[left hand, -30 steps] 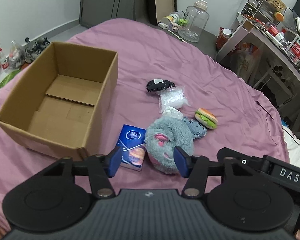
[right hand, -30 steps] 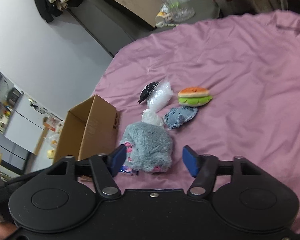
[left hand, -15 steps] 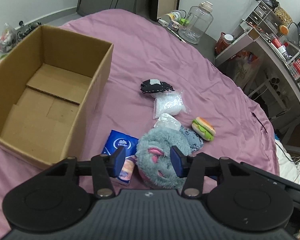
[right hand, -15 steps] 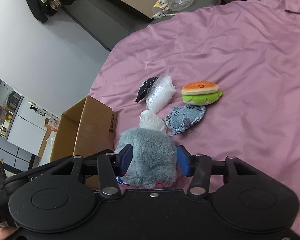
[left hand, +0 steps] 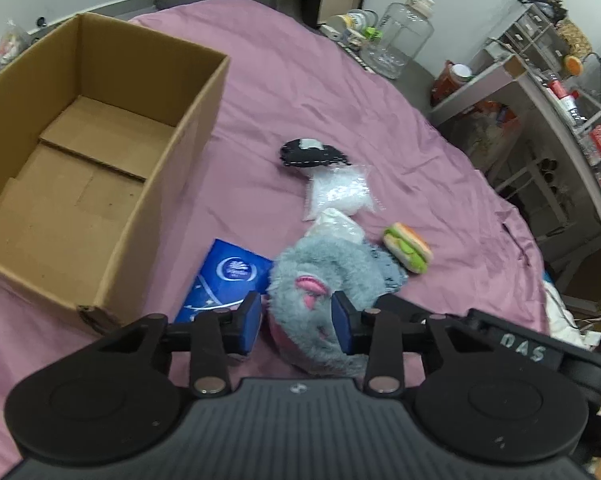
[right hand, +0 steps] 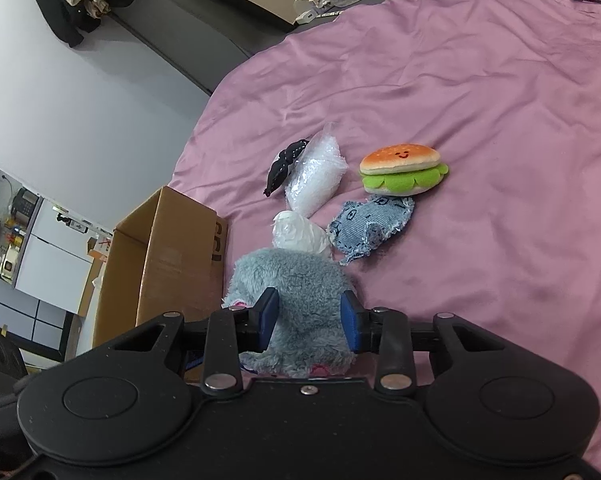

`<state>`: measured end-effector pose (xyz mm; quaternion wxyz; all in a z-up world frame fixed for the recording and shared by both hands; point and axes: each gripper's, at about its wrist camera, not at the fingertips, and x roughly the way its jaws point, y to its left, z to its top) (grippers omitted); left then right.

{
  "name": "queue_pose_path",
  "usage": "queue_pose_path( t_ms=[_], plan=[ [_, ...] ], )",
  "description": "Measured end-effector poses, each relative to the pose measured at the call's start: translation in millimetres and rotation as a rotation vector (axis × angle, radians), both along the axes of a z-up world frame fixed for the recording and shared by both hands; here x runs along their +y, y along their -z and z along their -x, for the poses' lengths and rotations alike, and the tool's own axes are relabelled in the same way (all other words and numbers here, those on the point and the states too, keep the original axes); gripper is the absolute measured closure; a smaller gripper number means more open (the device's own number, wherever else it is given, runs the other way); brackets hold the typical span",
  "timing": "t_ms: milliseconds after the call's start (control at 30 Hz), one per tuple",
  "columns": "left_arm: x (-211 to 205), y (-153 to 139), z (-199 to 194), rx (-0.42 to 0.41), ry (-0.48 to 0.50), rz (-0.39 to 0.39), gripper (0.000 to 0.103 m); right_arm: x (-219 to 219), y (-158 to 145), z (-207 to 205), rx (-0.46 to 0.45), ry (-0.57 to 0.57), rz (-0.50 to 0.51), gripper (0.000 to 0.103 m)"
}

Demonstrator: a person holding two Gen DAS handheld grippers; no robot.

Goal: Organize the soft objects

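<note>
Grey plush toy (left hand: 320, 280) lies on the purple bedsheet (left hand: 300, 92), between both claws. Left gripper (left hand: 296, 322) has its blue pads (left hand: 249, 322) against the toy's two sides, pinching the fur near its pink markings. Right gripper (right hand: 309, 320) likewise clamps the same toy (right hand: 296, 284) from the other side, pads (right hand: 349, 322) sunk into the fluff. Cardboard box (left hand: 80, 152), open at the top, sits on the sheet to the left of the toy, near but apart. Blue tissue pack (left hand: 224, 276) lies between box and toy, touching the toy's edge. Beyond the toy: white plastic bag (right hand: 298, 232) touching it, denim pouch (right hand: 370, 224) just beside that, burger plush (right hand: 402, 170) touching the pouch's far end. Clear bag of white pellets (right hand: 314, 172) and black fabric piece (right hand: 284, 166) lie side by side farther off.
</note>
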<state>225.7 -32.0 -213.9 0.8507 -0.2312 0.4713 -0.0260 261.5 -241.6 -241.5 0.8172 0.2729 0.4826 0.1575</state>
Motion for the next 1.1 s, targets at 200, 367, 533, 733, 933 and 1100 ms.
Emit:
queue_pose_path(
  t_ms=[200, 367, 533, 733, 933, 1100],
  plan=[
    [5, 6, 1, 0.029, -0.011, 0.015, 0.065, 2, -7, 1, -0.029, -0.008, -0.027, 0.068],
    [8, 12, -3, 0.059, -0.029, 0.064, 0.065, 11, 5, -7, 0.028, -0.02, -0.005, 0.068],
    [10, 13, -12, 0.084, -0.041, 0.095, 0.077, 12, 9, -7, 0.022, -0.025, -0.012, 0.079],
    [4, -4, -13, 0.054, -0.031, 0.067, 0.092, 9, 2, 0, 0.002, -0.027, -0.041, 0.086],
    [8, -21, -7, 0.018, -0.031, 0.065, 0.093, 7, -13, 8, -0.028, -0.031, -0.087, 0.088],
    [18, -35, 0, -0.018, -0.043, 0.049, 0.093, 14, -25, 10, -0.061, -0.043, -0.115, 0.089]
  ],
)
